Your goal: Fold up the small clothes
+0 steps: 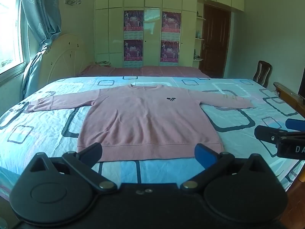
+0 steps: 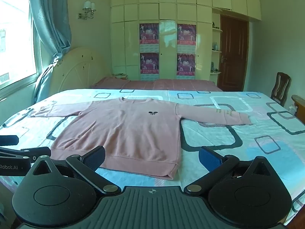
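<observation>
Left gripper wide open — pink sweatshirt flat just beyond, untouched

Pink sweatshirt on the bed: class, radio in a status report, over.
Left gripper open, empty; right gripper open, empty. Pink long-sleeved sweatshirt flat, sleeves spread, unfolded, on patterned bedsheet. Nothing on it.

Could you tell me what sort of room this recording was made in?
Most likely a home bedroom: a bed with a patterned sheet holds the pink sweatshirt, a cream headboard stands by the curtained window, and a built-in wardrobe fills the far wall.
</observation>
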A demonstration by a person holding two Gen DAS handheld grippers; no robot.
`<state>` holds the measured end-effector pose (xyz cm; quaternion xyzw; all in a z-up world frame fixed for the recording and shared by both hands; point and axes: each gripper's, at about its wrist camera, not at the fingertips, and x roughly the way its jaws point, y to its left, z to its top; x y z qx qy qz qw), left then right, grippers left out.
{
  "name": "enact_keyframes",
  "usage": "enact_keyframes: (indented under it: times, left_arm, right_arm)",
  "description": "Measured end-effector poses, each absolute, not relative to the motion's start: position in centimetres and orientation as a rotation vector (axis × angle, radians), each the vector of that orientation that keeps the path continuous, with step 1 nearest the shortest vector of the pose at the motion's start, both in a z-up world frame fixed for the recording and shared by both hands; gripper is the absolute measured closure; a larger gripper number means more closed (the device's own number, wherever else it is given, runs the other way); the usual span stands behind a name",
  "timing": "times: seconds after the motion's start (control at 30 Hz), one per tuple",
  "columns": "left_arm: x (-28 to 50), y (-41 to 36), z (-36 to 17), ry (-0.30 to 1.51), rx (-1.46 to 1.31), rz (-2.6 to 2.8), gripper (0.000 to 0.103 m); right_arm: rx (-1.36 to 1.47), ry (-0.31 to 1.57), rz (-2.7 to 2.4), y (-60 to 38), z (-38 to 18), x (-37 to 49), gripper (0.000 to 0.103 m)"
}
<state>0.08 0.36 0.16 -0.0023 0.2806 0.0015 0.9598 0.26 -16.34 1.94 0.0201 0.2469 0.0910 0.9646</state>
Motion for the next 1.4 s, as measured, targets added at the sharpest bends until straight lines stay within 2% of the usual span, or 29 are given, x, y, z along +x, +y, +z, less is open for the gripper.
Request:
enact_keyframes:
  times: [1.4]
  left_arm:
    - [-0.31, 0.54, 0.44, 0.559, -0.002, 0.014, 0.001]
  right_arm:
    - [0.038, 0.493, 0.180, -16.37, 2.23, -0.33, 0.000]
